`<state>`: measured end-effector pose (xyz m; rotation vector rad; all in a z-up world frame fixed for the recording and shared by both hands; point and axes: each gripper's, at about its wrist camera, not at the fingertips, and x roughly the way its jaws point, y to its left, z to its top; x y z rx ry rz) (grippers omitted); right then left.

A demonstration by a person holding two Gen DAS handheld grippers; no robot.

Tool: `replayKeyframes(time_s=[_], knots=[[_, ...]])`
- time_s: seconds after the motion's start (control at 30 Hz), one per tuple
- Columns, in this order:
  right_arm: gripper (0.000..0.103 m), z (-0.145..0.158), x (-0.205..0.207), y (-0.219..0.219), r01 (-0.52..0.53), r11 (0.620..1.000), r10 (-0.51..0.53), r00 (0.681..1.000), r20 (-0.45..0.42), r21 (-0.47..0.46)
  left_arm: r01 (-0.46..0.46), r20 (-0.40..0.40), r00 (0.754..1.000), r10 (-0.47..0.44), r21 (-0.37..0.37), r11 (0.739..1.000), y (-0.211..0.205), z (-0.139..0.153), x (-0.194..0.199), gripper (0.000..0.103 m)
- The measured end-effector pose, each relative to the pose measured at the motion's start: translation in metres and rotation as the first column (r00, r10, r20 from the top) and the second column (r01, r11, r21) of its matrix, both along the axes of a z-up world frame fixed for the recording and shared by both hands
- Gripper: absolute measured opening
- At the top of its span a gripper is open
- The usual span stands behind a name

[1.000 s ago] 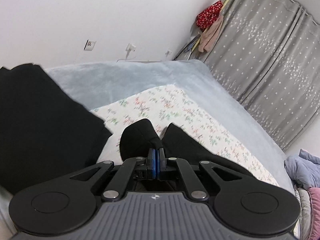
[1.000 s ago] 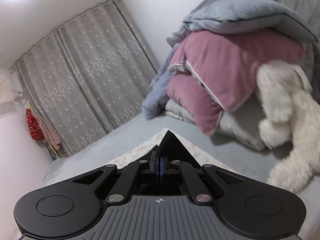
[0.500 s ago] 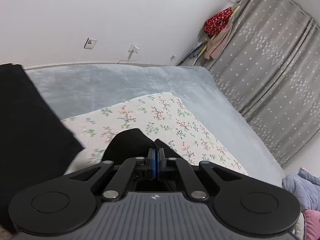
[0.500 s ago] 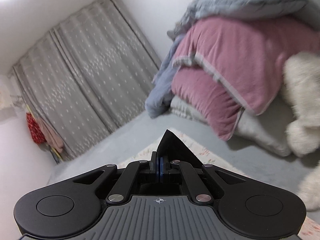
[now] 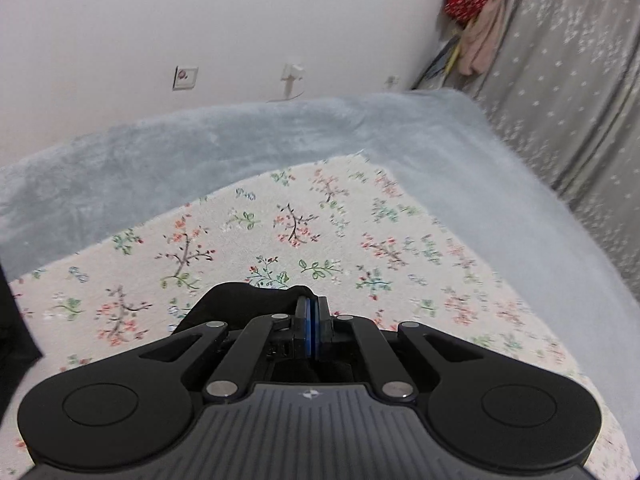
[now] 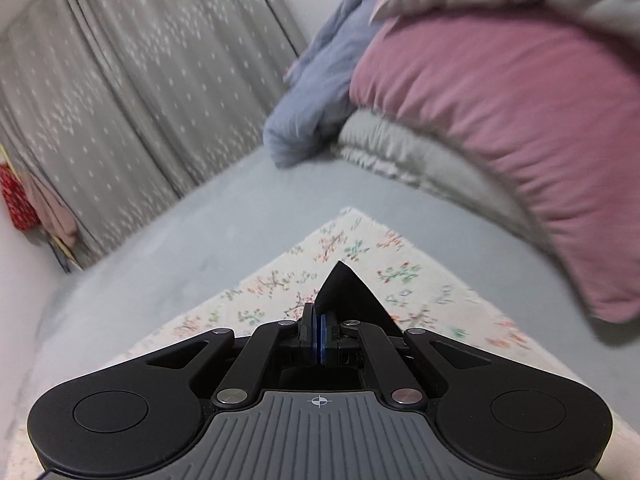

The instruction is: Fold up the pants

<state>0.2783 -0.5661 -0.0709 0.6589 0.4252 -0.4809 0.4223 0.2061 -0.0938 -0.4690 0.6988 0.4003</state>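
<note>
White wall with outlets (image 5: 185, 77) at left, red and pink clothes (image 5: 472, 8) hanging in the corner, grey star-dotted curtain (image 5: 568, 80) at right. Below, grey-blue bed (image 5: 200, 152) under a floral sheet (image 5: 280, 224). Left hand-held gripper (image 5: 311, 322) low over that sheet, jaws pressed together on a fold of the black pants (image 5: 240, 304); more black cloth at the far left edge. Right hand-held gripper (image 6: 319, 334) likewise clamped tight on a pointed corner of the pants (image 6: 348, 292), raised above the sheet's corner (image 6: 352, 240). Beyond, blurred: blue blanket (image 6: 312, 100), grey bedding, pink pillow (image 6: 500, 120) piled at right.
</note>
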Motion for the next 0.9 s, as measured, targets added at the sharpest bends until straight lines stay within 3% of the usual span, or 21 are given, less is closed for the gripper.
replayKeyframes(time_s=[0.23,0.33,0.37,0.4,0.43,0.47,0.5,0.53,0.57,0.67,0.73,0.77,0.8,0.83,0.9], knots=[[0.001,-0.024,0.073,-0.008,0.021,1.000,-0.021,0.995,-0.100,0.004,-0.009,-0.077,0.997,0.010,0.012,1.000,-0.006,-0.030,0.029,0.011],[0.001,-0.031,0.097,-0.003,0.035,0.999,-0.036,0.993,-0.109,-0.009,0.014,-0.059,0.998,-0.015,-0.005,1.000,-0.007,-0.032,0.032,0.014],[0.004,-0.032,0.102,-0.001,0.044,0.999,-0.044,0.994,-0.095,-0.007,0.042,-0.053,0.998,-0.043,-0.019,0.999,-0.006,-0.031,0.032,0.022],[0.007,-0.033,0.106,0.000,0.059,0.998,-0.059,0.994,-0.088,-0.009,0.071,-0.051,0.996,-0.072,-0.032,0.997,-0.007,-0.030,0.031,0.039],[0.016,-0.032,0.109,0.002,0.076,0.997,-0.078,0.992,-0.102,-0.026,0.097,-0.043,0.994,-0.099,-0.049,0.994,-0.005,-0.028,0.029,0.046],[0.036,-0.030,0.111,0.007,0.091,0.994,-0.099,0.987,-0.130,-0.066,0.112,-0.017,0.993,-0.113,-0.066,0.992,-0.003,-0.024,0.024,0.060],[0.049,-0.026,0.111,0.015,0.099,0.986,-0.119,0.981,-0.154,-0.132,0.117,0.018,0.993,-0.116,-0.076,0.990,0.000,-0.019,0.017,0.070],[0.070,-0.021,0.108,0.025,0.093,0.977,-0.123,0.981,-0.152,-0.193,0.113,0.053,0.993,-0.109,-0.082,0.990,0.003,-0.013,0.009,0.075],[0.072,-0.015,0.106,0.034,0.078,0.966,-0.115,0.984,-0.138,-0.249,0.104,0.085,0.992,-0.097,-0.078,0.992,0.006,-0.005,0.000,0.081],[0.073,-0.002,0.095,0.079,-0.086,0.921,0.039,0.991,-0.129,-0.380,0.090,0.174,0.982,-0.075,-0.079,0.993,0.017,0.011,-0.038,0.085],[0.072,0.001,0.096,0.127,-0.344,0.830,0.286,0.938,-0.195,-0.438,0.099,0.166,0.983,-0.078,-0.120,0.988,0.021,0.009,-0.060,0.087],[0.071,0.001,0.097,0.156,-0.467,0.746,0.395,0.884,-0.250,-0.475,0.100,0.148,0.986,-0.079,-0.139,0.985,0.021,0.005,-0.068,0.087],[0.071,0.000,0.098,0.191,-0.575,0.631,0.479,0.817,-0.322,-0.521,0.090,0.137,0.988,-0.069,-0.153,0.984,0.021,0.003,-0.079,0.087],[0.070,-0.003,0.099,0.223,-0.647,0.524,0.536,0.756,-0.376,-0.554,0.081,0.142,0.988,-0.058,-0.159,0.984,0.020,0.001,-0.091,0.087],[0.066,-0.008,0.103,0.275,-0.743,0.361,0.635,0.638,-0.435,-0.563,0.086,0.144,0.988,-0.062,-0.164,0.983,0.013,-0.001,-0.113,0.087]])
